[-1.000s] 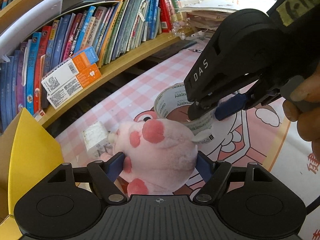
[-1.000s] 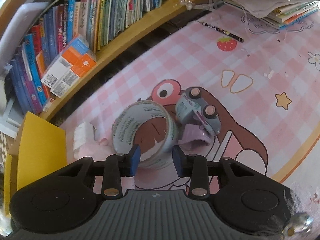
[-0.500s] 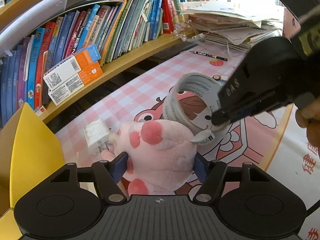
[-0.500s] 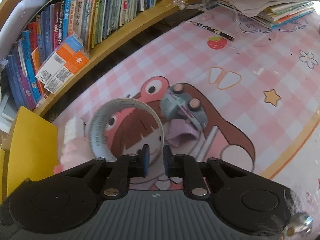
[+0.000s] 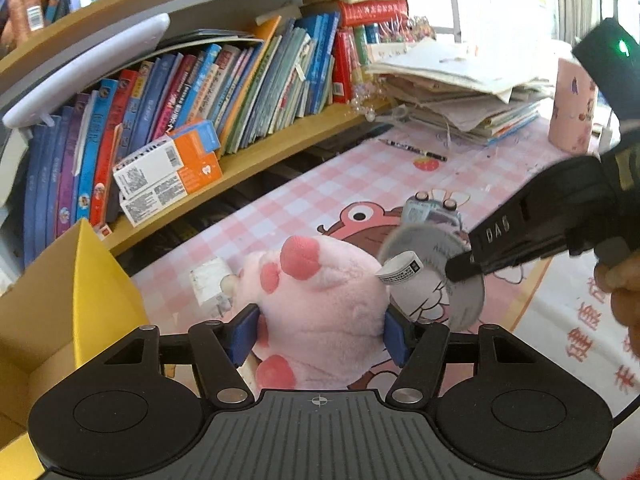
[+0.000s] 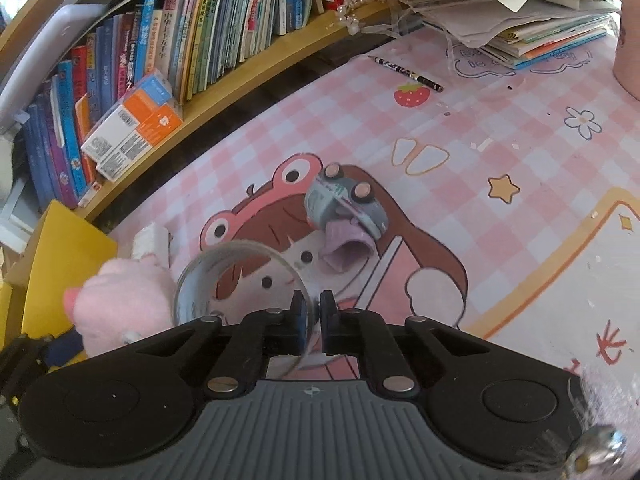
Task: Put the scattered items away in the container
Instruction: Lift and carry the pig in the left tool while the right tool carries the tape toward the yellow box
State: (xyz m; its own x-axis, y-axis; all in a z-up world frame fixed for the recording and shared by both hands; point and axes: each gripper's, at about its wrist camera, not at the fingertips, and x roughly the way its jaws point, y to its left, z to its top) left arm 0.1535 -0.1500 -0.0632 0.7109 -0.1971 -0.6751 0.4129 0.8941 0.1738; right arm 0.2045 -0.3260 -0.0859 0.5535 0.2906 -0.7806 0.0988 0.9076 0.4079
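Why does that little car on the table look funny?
The toy car lies flipped, wheels pointing up, on the pink table mat, leaning on a crumpled purple thing. Nearby, two orange boxes sit tilted against the books, not stacked neatly.

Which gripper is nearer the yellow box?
Left. The left gripper, shut on the pink plush toy, sits right beside the yellow box. The right gripper, pinching the tape roll, is farther out, beyond the plush.
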